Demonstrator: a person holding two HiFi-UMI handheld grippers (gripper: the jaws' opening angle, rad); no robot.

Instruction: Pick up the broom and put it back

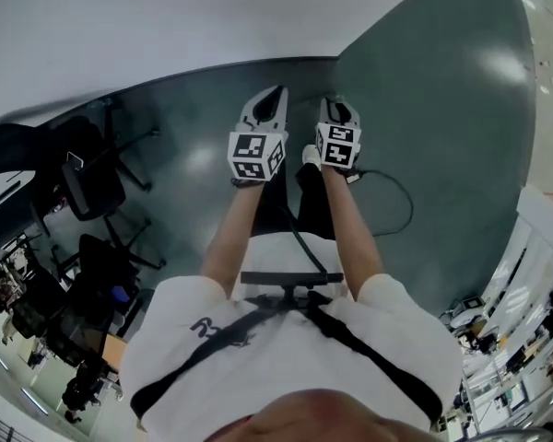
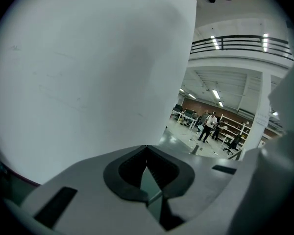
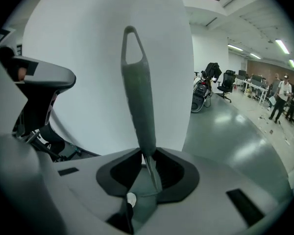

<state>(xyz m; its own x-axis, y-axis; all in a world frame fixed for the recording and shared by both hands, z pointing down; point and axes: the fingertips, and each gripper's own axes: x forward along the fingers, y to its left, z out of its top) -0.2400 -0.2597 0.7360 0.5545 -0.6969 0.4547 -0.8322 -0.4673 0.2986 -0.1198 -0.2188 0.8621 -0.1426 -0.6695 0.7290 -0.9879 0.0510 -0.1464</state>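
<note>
Right gripper [image 3: 146, 153] clamped on slim grey-green plastic broom handle [image 3: 137, 97], loop end up before white wall [image 3: 78, 82]; left gripper [image 2: 147, 148] pinched closed, empty; seemingly put-back step; next likely needs steady lean against wall.

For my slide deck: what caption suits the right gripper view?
Right gripper shut on the loop-ended grey broom handle, which juts ahead with a white wall behind.

A: Grippers [image 1: 277, 93] [image 1: 337, 109]?
B: Two.
A: Marker cubes [image 1: 256, 155]?
B: Two, one per gripper.
A: Broom [image 3: 137, 92]?
B: One.
A: Arms [image 1: 230, 233]?
B: Two.
A: Chairs [image 1: 92, 187]?
B: Three, perhaps; dim corner, hard to count.
A: People [image 2: 208, 126] far off?
B: Two there.
</note>
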